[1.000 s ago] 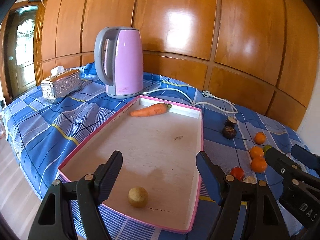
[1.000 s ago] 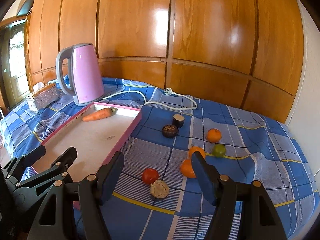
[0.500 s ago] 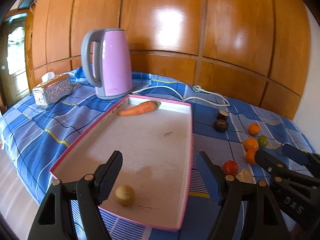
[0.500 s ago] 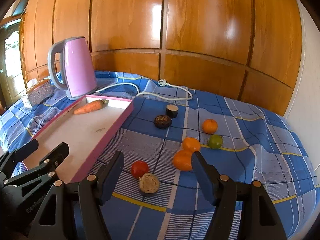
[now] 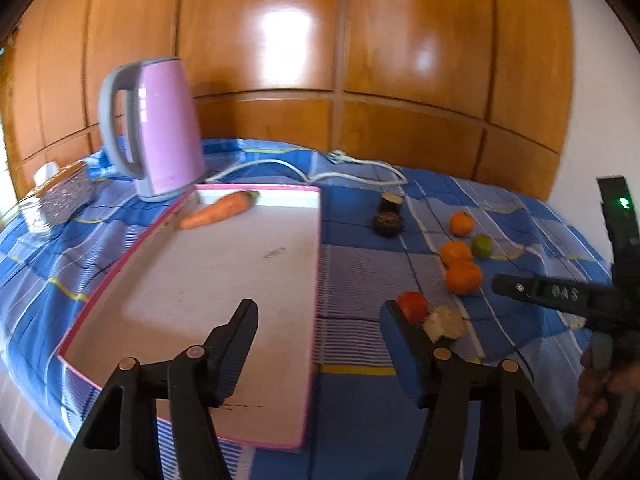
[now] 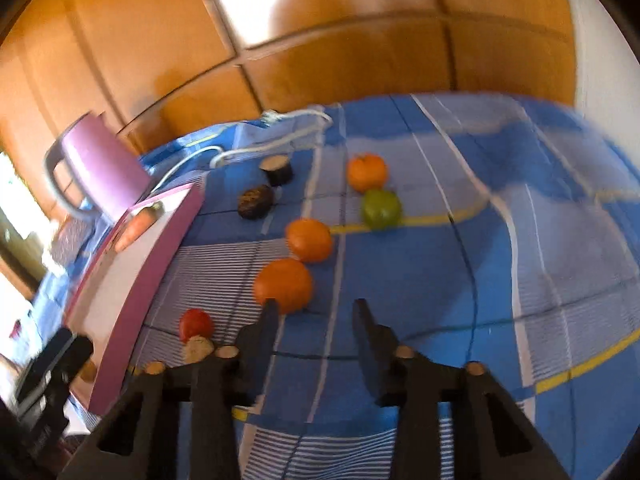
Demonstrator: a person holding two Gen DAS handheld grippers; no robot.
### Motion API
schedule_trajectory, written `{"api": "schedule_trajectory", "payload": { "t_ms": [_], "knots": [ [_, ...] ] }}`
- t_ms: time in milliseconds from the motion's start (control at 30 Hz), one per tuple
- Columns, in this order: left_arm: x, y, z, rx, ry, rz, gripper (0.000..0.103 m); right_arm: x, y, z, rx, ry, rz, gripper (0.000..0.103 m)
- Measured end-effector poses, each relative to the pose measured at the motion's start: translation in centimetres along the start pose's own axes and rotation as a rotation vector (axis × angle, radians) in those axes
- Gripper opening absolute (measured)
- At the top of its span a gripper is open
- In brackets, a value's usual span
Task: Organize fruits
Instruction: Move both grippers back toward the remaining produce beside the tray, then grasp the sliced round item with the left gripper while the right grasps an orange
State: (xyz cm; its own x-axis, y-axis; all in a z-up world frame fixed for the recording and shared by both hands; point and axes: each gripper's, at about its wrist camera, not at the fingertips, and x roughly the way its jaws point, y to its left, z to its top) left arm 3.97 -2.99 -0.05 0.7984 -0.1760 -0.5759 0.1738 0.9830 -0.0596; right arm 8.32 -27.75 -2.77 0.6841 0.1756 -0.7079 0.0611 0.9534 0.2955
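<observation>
A pink-rimmed white tray (image 5: 316, 264) lies on the blue checked cloth and holds a carrot (image 5: 218, 211). My left gripper (image 5: 318, 318) is open and empty over the tray's near right rim. To its right lie a red tomato (image 5: 412, 306), a beige cut piece (image 5: 446, 322), three oranges (image 5: 464, 277), a green fruit (image 5: 482, 245) and two dark pieces (image 5: 387, 224). My right gripper (image 6: 314, 314) is open and empty, tilted, just short of the nearest orange (image 6: 284, 285). The tomato (image 6: 196, 324) and green fruit (image 6: 381, 208) show there too.
A pink kettle (image 5: 156, 132) stands behind the tray with its white cord (image 5: 320, 168) trailing across the cloth. A silver tissue box (image 5: 60, 200) sits at the far left. Wooden wall panels close the back. The right gripper body (image 5: 580, 300) shows at the right edge.
My left gripper has swung right, and the small beige ball in the tray is now out of sight. My right gripper has moved forward and rolled, closing in on the nearest orange.
</observation>
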Motion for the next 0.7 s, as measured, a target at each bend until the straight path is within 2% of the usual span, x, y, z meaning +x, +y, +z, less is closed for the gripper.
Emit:
{"api": "schedule_trajectory", "payload": {
  "t_ms": [167, 433, 700],
  "knots": [
    [0.8, -1.7, -0.4, 0.055, 0.053, -0.079, 0.051, 0.3, 0.3, -0.1, 0.005, 0.002, 0.040, 0.034],
    [2.4, -4.6, -0.9, 0.116, 0.128, -0.188, 0.051, 1.2, 1.2, 0.6, -0.021, -0.008, 0.073, 0.037],
    [4.4, -6.2, -0.9, 0.126, 0.173, -0.221, 0.051, 3.0, 3.2, 1.1, -0.116, -0.010, 0.033, 0.046]
  ]
}}
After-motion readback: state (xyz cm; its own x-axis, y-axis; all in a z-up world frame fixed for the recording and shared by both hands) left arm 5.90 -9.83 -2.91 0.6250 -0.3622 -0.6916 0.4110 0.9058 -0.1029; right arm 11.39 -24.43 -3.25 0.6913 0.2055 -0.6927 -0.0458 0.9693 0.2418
